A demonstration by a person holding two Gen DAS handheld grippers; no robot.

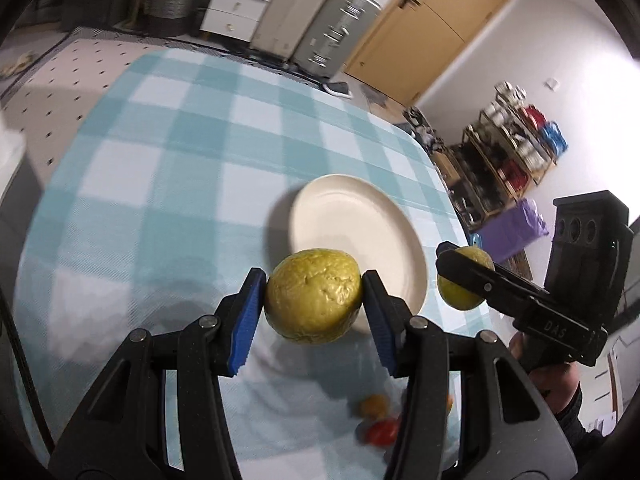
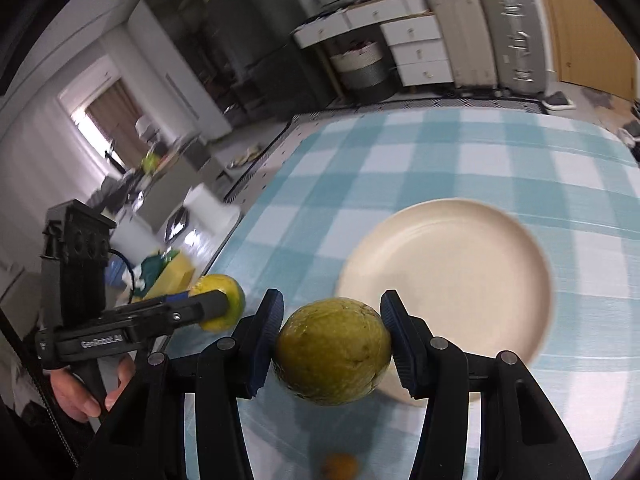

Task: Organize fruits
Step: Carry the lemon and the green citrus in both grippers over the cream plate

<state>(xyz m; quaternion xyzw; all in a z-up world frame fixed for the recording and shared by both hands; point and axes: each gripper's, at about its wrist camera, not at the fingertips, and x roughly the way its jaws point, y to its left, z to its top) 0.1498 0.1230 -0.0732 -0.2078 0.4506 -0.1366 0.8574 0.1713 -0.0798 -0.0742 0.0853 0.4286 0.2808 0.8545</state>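
My left gripper point(image 1: 314, 300) is shut on a yellow-green guava point(image 1: 314, 296) and holds it above the table, just short of the near rim of an empty cream plate point(image 1: 352, 216). My right gripper point(image 2: 332, 340) is shut on a second green guava point(image 2: 334, 352), also above the table at the plate's point(image 2: 452, 272) near left rim. Each gripper shows in the other's view with its fruit: the right one point(image 1: 460, 276) at the plate's right, the left one point(image 2: 216, 308) at the left. Small orange point(image 1: 374, 406) and red point(image 1: 382, 432) fruits lie on the cloth below.
The table carries a blue-and-white checked cloth point(image 1: 180, 160). Its right edge point(image 1: 448, 192) runs just past the plate. Suitcases point(image 1: 336, 20), white drawers point(image 1: 240, 0) and a door point(image 1: 432, 28) stand beyond the far end. A cluttered shelf point(image 1: 516, 148) stands at the right.
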